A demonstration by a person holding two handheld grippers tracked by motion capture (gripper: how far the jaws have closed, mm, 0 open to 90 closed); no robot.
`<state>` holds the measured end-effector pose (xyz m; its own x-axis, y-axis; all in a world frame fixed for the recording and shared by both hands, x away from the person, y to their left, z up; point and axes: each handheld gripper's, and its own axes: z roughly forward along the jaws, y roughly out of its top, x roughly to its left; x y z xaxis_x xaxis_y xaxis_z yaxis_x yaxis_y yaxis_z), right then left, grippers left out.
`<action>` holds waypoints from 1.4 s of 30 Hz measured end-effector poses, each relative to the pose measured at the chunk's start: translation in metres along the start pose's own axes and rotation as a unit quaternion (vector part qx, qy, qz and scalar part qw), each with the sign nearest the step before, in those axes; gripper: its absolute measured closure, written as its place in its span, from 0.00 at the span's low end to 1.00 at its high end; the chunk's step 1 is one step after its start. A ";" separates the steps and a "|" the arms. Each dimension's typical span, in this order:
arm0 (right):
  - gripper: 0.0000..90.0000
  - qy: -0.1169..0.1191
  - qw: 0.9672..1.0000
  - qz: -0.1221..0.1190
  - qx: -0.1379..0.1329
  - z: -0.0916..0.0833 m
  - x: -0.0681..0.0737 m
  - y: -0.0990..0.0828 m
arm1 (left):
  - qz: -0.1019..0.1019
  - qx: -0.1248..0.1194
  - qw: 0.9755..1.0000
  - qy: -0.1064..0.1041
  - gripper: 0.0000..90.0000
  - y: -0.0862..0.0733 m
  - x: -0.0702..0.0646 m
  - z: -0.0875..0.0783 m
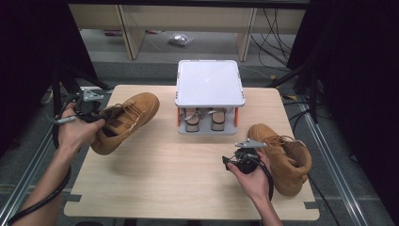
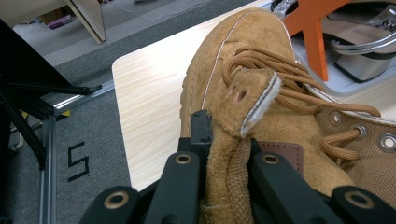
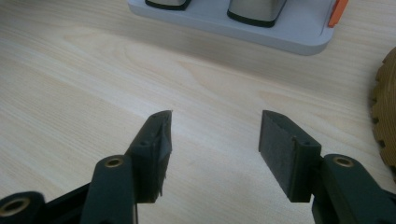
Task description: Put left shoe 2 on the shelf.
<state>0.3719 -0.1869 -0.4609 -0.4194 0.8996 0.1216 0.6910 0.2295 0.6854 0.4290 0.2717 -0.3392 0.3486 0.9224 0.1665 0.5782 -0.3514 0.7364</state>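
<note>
- My left hand-held gripper [image 1: 96, 114] is clenched on the collar of the left tan suede boot [image 1: 126, 121]; in the left gripper view the jaws pinch the upright suede edge beside the tongue [image 2: 250, 100], with the brown laces [image 2: 280, 70] running away toward the toe
- That boot sits at the left side of the worktop [image 1: 179, 179], toe pointing toward the far middle, heel end tilted up toward my left hand [image 1: 77, 132]
- My right hand-held gripper [image 1: 242, 157] is released; in the right gripper view its jaws stand apart over bare wood with nothing between them
- The right tan boot [image 1: 284, 157] lies just beside my right hand [image 1: 254, 181], near the right edge of the worktop; its ridged sole edge [image 3: 385, 112] shows at the right of the right gripper view
- A small grey shoe rack [image 1: 210, 82] with orange posts stands at the far middle of the worktop; a pair of heeled sandals [image 1: 203, 120] sits on its lower shelf; the rack's grey base [image 3: 261, 28] lies ahead of the open jaws
</note>
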 end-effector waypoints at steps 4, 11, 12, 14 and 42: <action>0.50 0.001 1.000 -0.004 -0.001 0.001 0.000 0.000 | 0.001 -0.002 1.000 0.000 0.93 0.004 -0.001 0.000; 0.50 0.001 1.000 -0.002 -0.002 0.001 0.001 0.000 | -0.005 -0.009 1.000 -0.001 0.93 0.012 0.000 0.001; 0.50 0.001 1.000 -0.003 -0.002 0.001 0.001 -0.001 | -0.008 -0.011 1.000 0.000 0.93 0.013 -0.001 0.001; 0.50 0.002 1.000 -0.017 -0.009 0.002 -0.001 -0.001 | -0.007 -0.012 1.000 -0.001 0.93 0.015 -0.001 0.002; 0.50 0.007 1.000 -0.004 0.002 0.003 0.002 -0.003 | -0.020 -0.035 0.999 0.016 0.93 0.043 -0.005 0.005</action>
<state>0.3713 -0.1849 -0.4648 -0.4336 0.8921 0.1269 0.6900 0.2381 0.6835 0.4554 0.2514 -0.3119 0.3025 0.9404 0.1554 0.5379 -0.3031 0.7866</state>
